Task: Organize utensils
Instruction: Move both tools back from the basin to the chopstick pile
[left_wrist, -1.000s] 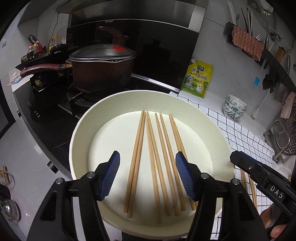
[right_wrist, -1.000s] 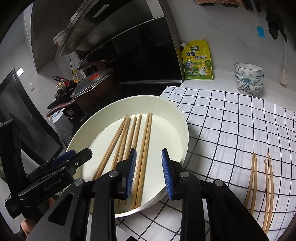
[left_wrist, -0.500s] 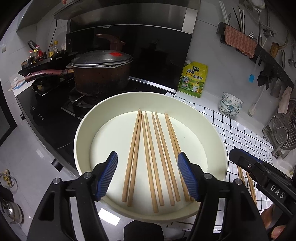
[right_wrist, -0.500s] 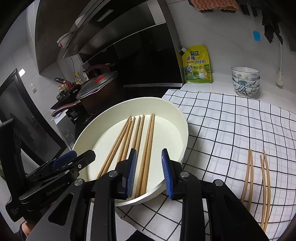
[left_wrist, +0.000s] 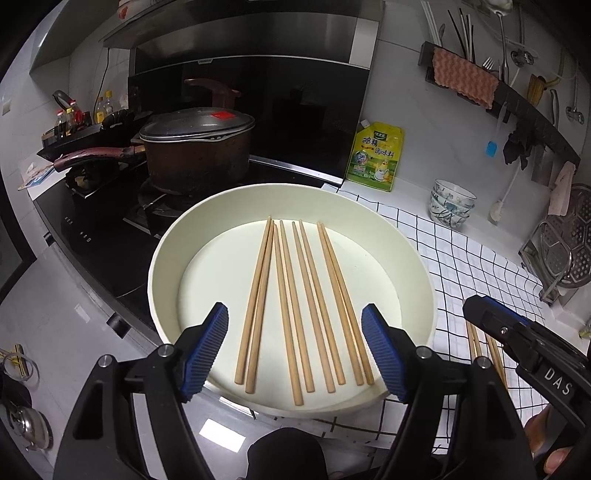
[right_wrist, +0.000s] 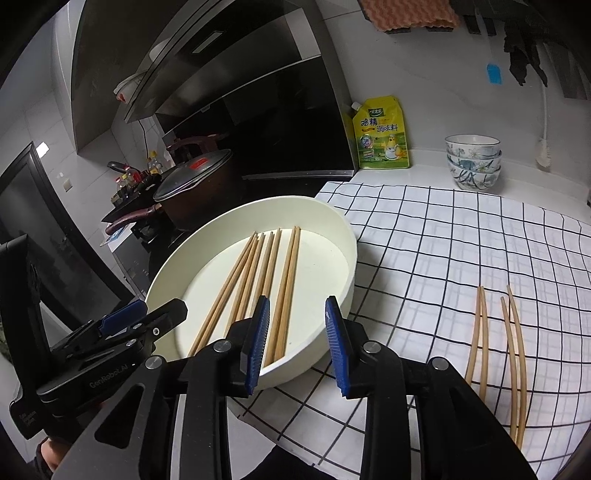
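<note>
A round white tray (left_wrist: 162, 258) (right_wrist: 351, 258) sits at the counter's left edge beside the stove. Several wooden chopsticks (left_wrist: 295, 295) (right_wrist: 258, 280) lie side by side in it. Three more chopsticks (right_wrist: 495, 350) lie on the checked cloth to the right; their ends show in the left wrist view (left_wrist: 480, 347). My left gripper (left_wrist: 295, 347) is open and empty, above the tray's near edge. My right gripper (right_wrist: 295, 343) is open and empty, above the tray's near right rim.
A lidded brown pot (left_wrist: 195, 147) stands on the black stove behind the tray. A yellow seasoning pouch (left_wrist: 376, 155) and stacked bowls (right_wrist: 472, 160) stand at the back wall. A metal rack (left_wrist: 565, 243) is at far right. The checked cloth (right_wrist: 461, 240) covers the counter.
Both grippers have drawn back and up from the tray, so it looks smaller and more cloth shows. The right gripper's jaws have opened wider. The chopsticks have not moved.
</note>
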